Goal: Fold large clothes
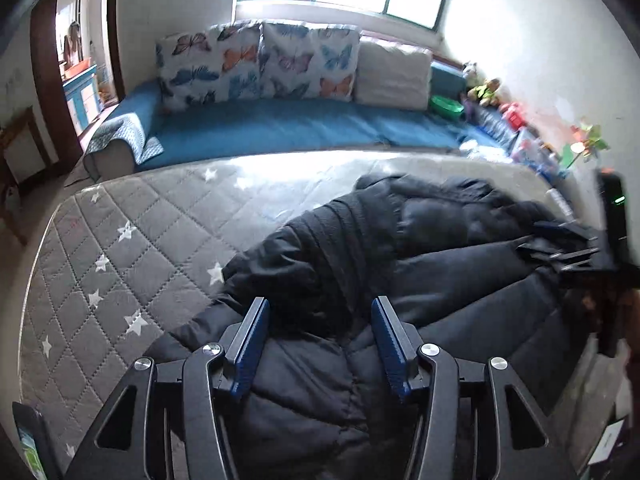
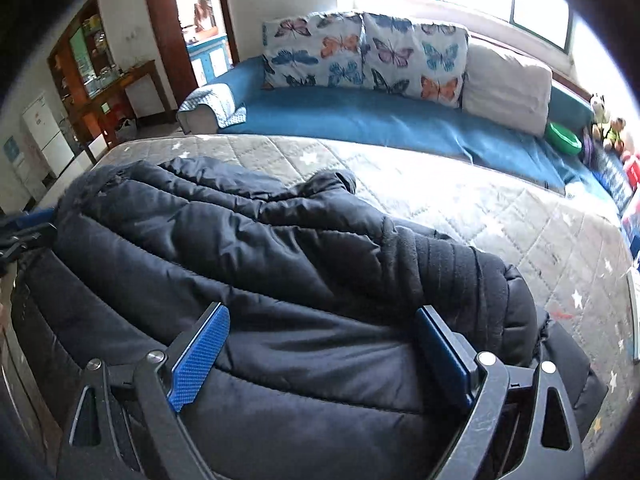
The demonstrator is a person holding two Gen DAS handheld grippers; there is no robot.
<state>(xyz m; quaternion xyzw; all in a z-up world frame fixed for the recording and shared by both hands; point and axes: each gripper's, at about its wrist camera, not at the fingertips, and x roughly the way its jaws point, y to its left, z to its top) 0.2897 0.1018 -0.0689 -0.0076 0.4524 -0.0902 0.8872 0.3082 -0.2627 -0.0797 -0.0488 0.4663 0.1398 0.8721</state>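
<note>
At the far left, the quilted grey mattress (image 1: pixel 132 240), stitched in diamonds and scattered with white stars, has a rounded corner and a wide bare stretch running back to the blue-covered sofa (image 1: pixel 280 128) that lies along its far edge. The black puffer jacket (image 1: pixel 400 248) lies on the right part of the mattress in this left wrist view, its near side reaching the mattress's front edge. Its shell is smooth and slightly shiny, sewn into puffy channels, with a ribbed knit cuff (image 2: pixel 452 268) on a sleeve folded across the body.

The left gripper (image 1: pixel 320 320) hangs just above the jacket's left sleeve with its jaws about half apart and nothing between the blue ribbed pads (image 1: pixel 250 354).

Further right, the right gripper (image 2: pixel 324 332) stands with its jaws spread wide over the jacket's body; the fabric lies under them and the textured blue pads (image 2: pixel 200 354) do not press on it. Right of the jacket, bare mattress continues to its right edge. Butterfly-print cushions (image 2: pixel 360 56) and a plain cream cushion (image 2: pixel 508 84) lean on the sofa back.
</note>
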